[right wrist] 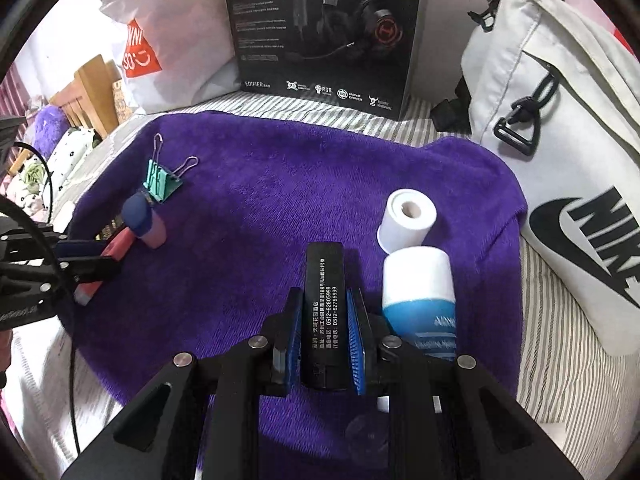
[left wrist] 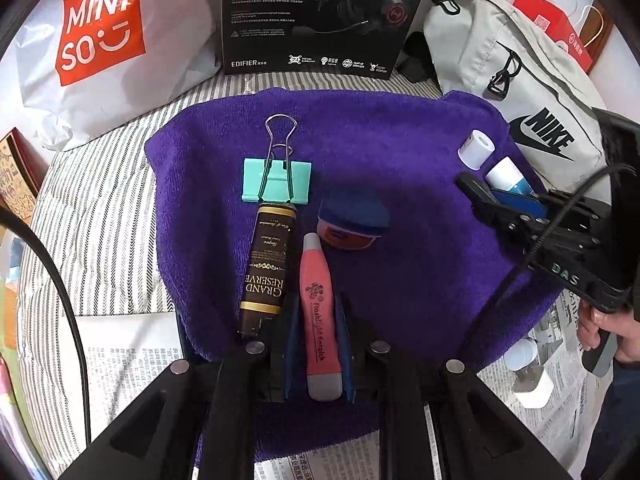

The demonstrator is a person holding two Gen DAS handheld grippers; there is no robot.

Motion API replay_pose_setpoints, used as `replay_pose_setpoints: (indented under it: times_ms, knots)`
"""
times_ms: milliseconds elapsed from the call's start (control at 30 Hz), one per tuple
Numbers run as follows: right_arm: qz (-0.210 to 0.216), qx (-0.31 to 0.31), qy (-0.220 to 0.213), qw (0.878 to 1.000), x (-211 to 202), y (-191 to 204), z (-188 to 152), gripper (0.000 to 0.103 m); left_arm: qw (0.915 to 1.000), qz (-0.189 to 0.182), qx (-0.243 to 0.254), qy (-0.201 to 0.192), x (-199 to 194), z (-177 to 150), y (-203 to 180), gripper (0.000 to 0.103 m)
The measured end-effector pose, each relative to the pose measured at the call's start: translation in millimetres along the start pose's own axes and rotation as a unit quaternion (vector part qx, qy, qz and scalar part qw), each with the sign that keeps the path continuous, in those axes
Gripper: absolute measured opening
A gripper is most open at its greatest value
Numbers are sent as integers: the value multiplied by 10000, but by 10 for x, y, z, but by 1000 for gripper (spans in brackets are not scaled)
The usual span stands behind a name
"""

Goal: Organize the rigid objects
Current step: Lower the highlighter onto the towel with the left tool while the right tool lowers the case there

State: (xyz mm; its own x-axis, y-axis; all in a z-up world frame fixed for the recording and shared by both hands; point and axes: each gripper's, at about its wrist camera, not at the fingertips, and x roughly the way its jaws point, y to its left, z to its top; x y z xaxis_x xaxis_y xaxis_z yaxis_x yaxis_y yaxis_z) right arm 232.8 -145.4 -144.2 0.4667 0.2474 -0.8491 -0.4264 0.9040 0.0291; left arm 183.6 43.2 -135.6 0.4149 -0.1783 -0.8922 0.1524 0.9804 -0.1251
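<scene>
On the purple towel (left wrist: 400,152), my left gripper (left wrist: 318,312) is shut on a pink flashlight (left wrist: 320,312) that lies lengthwise between its blue pads. Beside it lie a dark "Grand Reserve" tube (left wrist: 266,268), a teal binder clip (left wrist: 277,180) and a small blue-lidded jar (left wrist: 352,220). My right gripper (right wrist: 323,312) is shut on a black rectangular bar with white print (right wrist: 322,304), just above the towel (right wrist: 300,184). To its right stand a white paper roll (right wrist: 406,220) and a blue-and-white bottle (right wrist: 420,300). The right gripper also shows in the left wrist view (left wrist: 480,196).
A black Edifier headset box (left wrist: 320,16) stands behind the towel, a Miniso bag (left wrist: 104,40) at the back left, a grey Nike bag (left wrist: 532,92) on the right. Newspaper (left wrist: 132,364) and a small clear bottle (left wrist: 524,364) lie near the front. The striped bedding (right wrist: 560,360) surrounds the towel.
</scene>
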Motion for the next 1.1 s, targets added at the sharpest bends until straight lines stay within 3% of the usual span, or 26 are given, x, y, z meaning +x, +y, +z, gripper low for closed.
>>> replay_pose_setpoints:
  times_ms: [100, 267, 467, 767, 967, 1100]
  knots:
    - [-41, -33, 6, 10000, 35, 22, 30, 21, 10000, -37, -27, 0, -19, -17, 16, 19]
    - [-86, -136, 50, 9999, 42, 39, 42, 21, 10000, -7, 43, 8, -48, -57, -41, 34]
    - [2, -136, 35, 9999, 43, 9, 36, 21, 9999, 135, 34, 21, -108, -137, -48, 41]
    - [42, -109, 217, 9997, 29, 9, 60, 26, 9997, 209, -28, -125, -391, -262, 4, 46]
    - [-7, -152, -5, 9999, -350, 50, 7, 26, 9993, 302, -45, -232, -596, -362, -12, 48]
    - [47, -130, -169, 9998, -693, 46, -170, 36, 9991, 324, -23, -277, -708, -465, -48, 48]
